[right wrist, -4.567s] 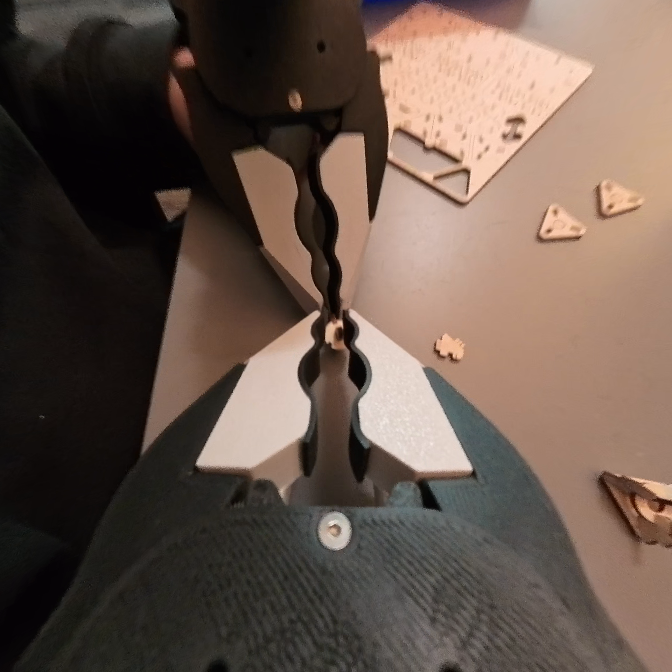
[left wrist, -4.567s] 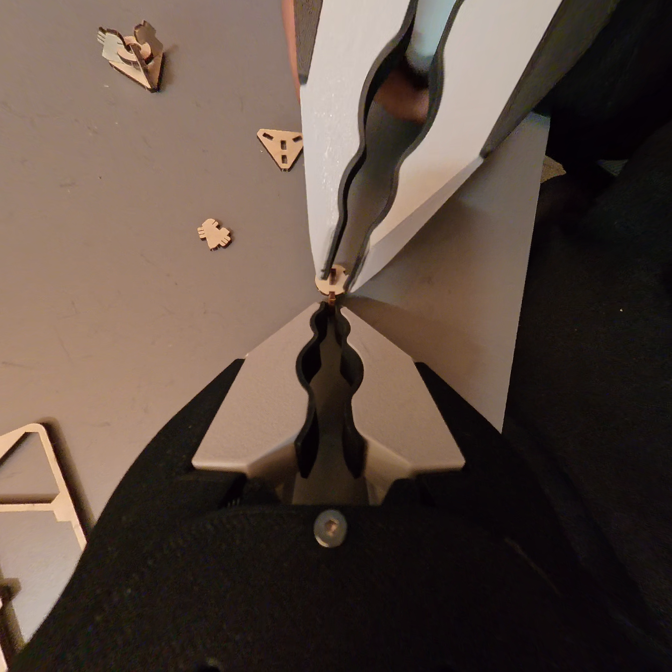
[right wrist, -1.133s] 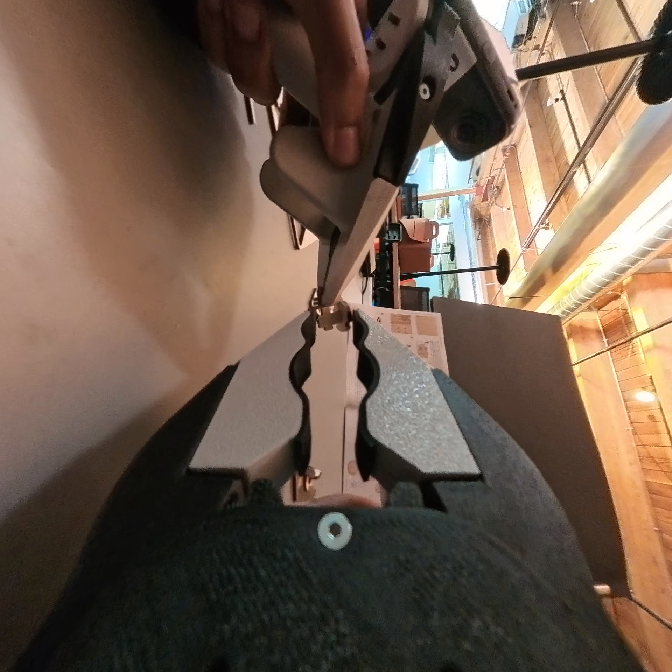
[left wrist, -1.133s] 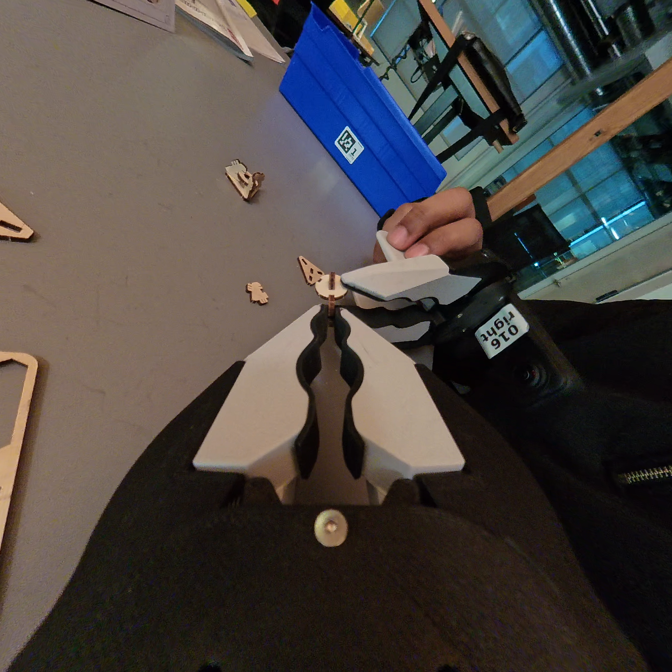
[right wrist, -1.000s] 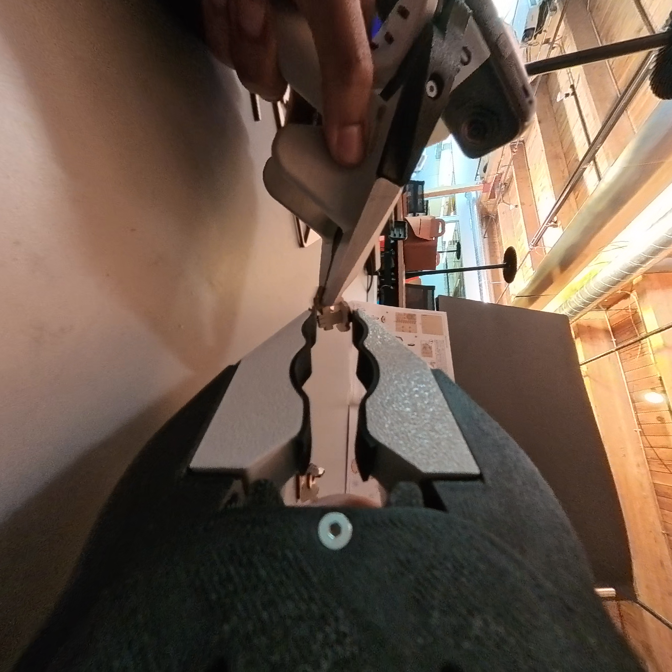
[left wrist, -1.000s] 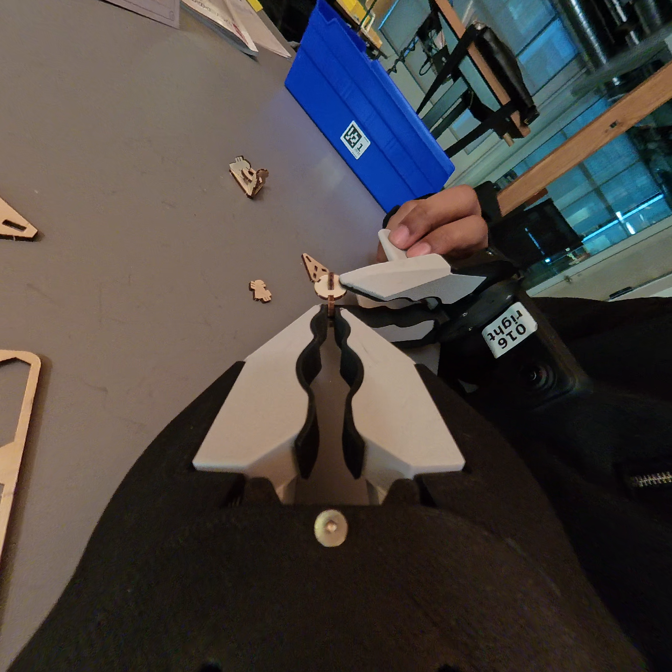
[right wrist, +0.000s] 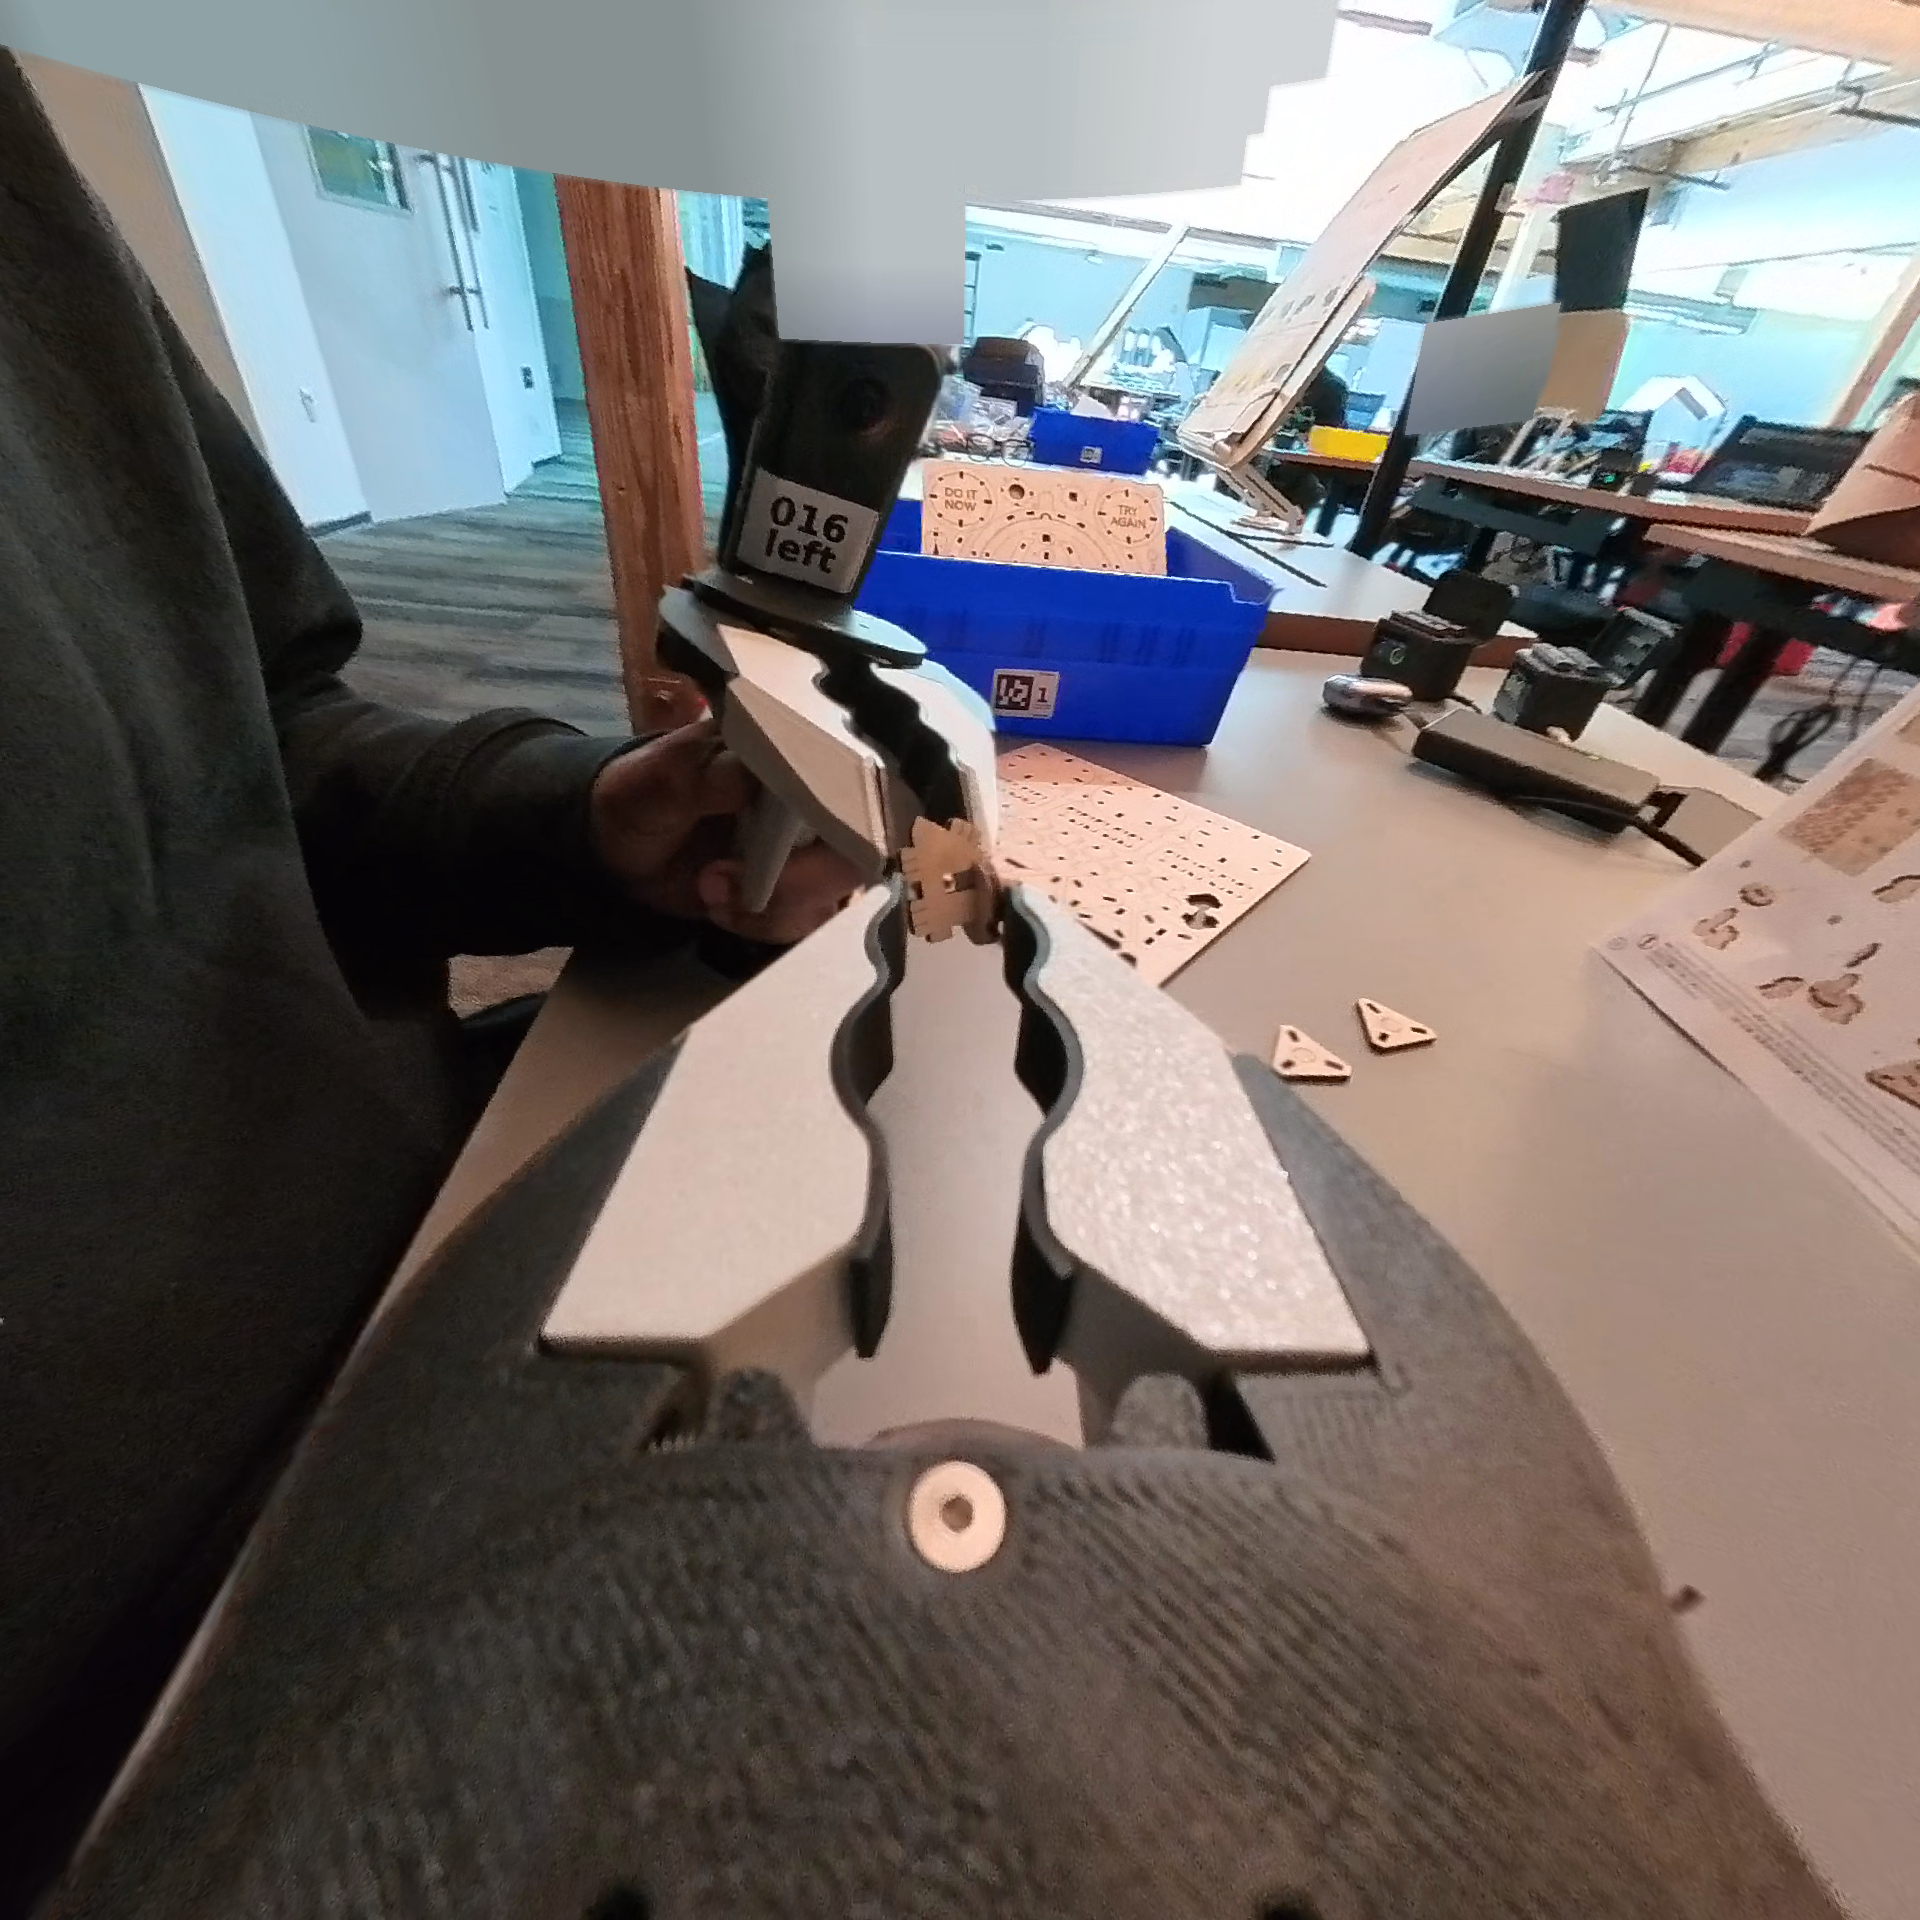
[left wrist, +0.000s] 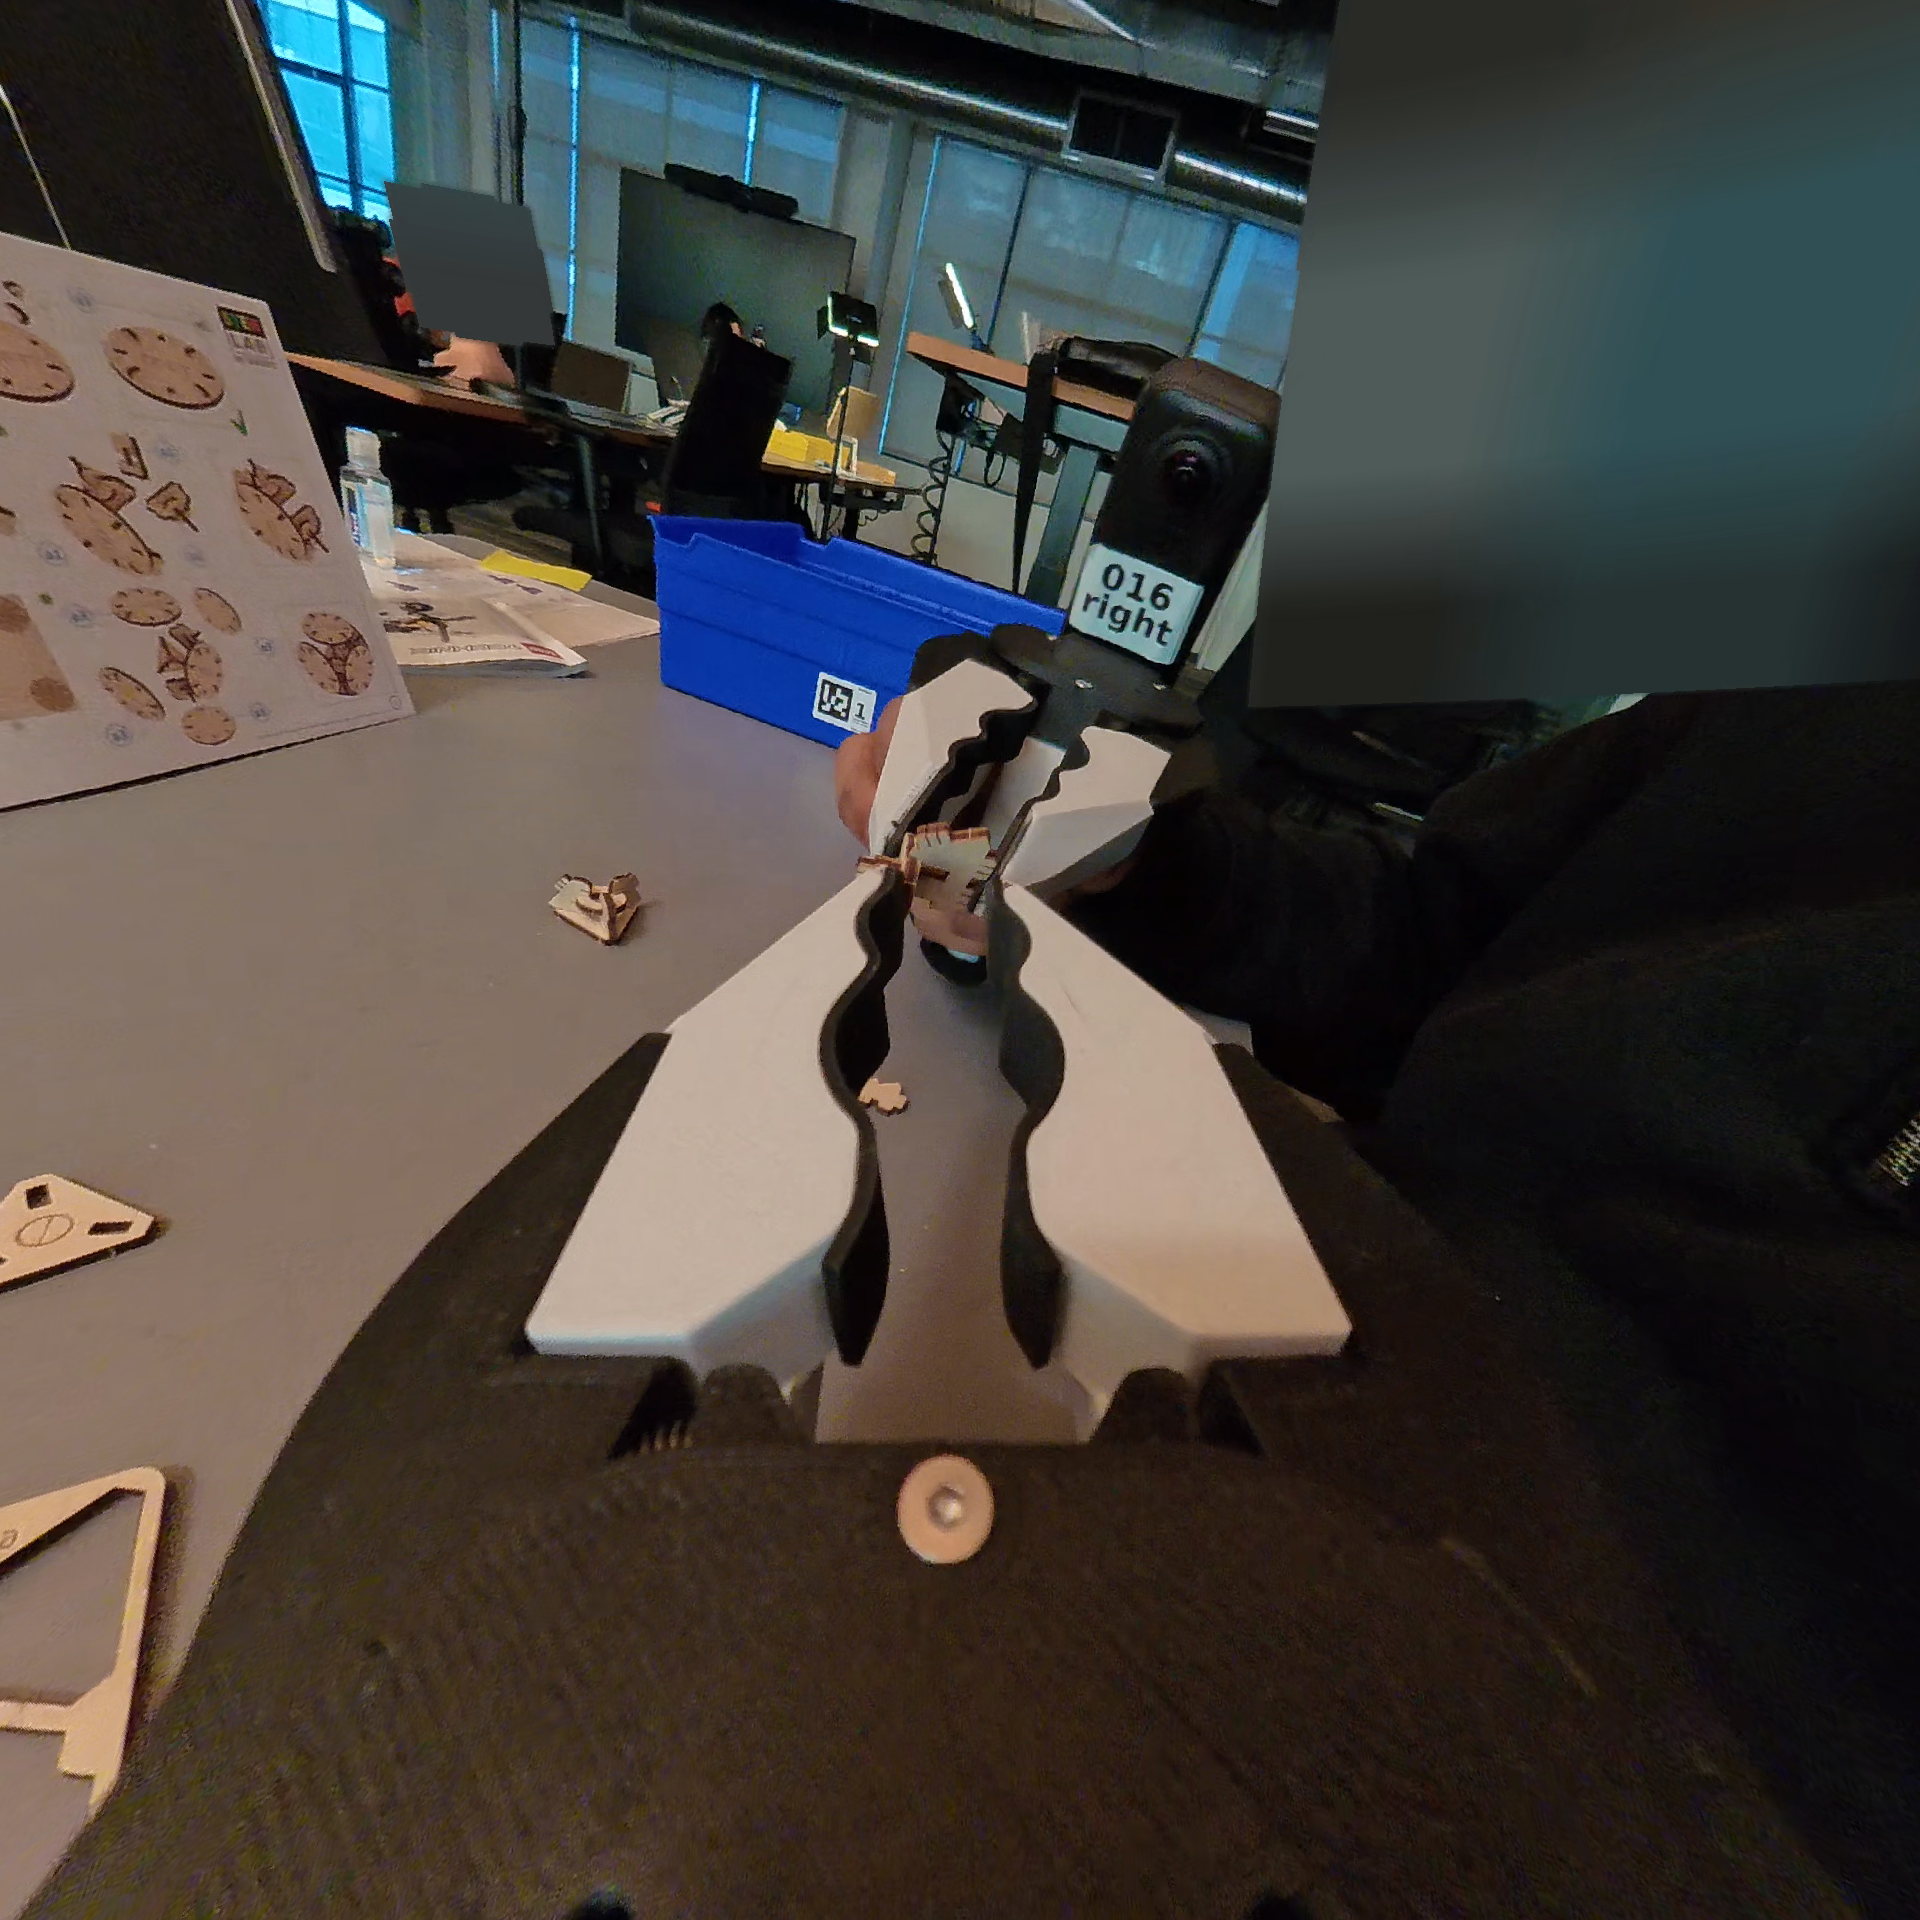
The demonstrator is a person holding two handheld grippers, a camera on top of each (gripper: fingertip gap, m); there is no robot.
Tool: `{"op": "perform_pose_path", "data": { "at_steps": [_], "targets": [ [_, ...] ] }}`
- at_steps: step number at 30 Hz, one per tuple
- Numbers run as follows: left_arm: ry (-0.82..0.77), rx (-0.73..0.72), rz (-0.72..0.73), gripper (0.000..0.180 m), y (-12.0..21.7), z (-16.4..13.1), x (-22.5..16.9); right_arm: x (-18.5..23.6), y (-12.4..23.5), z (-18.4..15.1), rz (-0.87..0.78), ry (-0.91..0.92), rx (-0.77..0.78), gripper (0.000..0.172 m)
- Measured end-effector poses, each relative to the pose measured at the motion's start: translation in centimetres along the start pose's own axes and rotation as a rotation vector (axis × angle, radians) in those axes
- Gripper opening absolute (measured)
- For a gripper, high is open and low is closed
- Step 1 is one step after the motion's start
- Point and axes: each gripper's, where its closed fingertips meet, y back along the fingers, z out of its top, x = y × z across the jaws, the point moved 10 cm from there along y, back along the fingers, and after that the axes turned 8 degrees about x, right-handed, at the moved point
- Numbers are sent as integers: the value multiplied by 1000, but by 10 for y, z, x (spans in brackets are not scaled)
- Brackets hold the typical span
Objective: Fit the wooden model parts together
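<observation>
Grey tabletop [left wrist: 312,1039] fills both wrist views and carries everything else. In the left wrist view a blue bin [left wrist: 748,613] stands at twelve o'clock from the tongs' tips, and a printed sheet with pictures of parts [left wrist: 156,520] leans at ten o'clock. In the right wrist view a flat wooden sheet with punched-out shapes [right wrist: 1143,862] lies at one o'clock just beyond the tips, and a black power brick [right wrist: 1527,769] sits at two o'clock, well apart. Both pairs of tongs meet tip to tip above the tabletop's near edge, each held in a person's hand [right wrist: 707,821]. The left tongs [left wrist: 940,894] are closed narrowly on a small wooden gear [right wrist: 940,883] with a cross piece through it, a fingertip against each side. The right tongs [right wrist: 951,909] grip the same gear from the opposite direction, their pads pressed against its toothed rim. Two wooden triangles [right wrist: 1311,1058] lie side by side at three o'clock in the right wrist view. In the left wrist view, a small assembled wooden piece [left wrist: 597,904] rests at nine o'clock, another triangle [left wrist: 62,1231] at eight o'clock, and a tiny wooden bit [left wrist: 883,1096] shows on the tabletop between the left fingers.
</observation>
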Motion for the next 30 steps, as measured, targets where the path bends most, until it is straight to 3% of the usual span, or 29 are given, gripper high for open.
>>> {"op": "perform_pose_path", "data": {
  "at_steps": [5,9,18,30],
  "targets": [
    [3,11,-14,12,-2,-1,-1,-1,2,-1,62,-43,6,16],
    [-5,45,16,0,-3,-2,-1,-1,0,-1,87,-65,15,16],
    [-84,71,89,0,-2,-1,-8,-2,-1,-1,113,-104,13,16],
    [-74,83,115,0,0,-1,-10,1,-3,0,81,-82,26,15]
  ]
}}
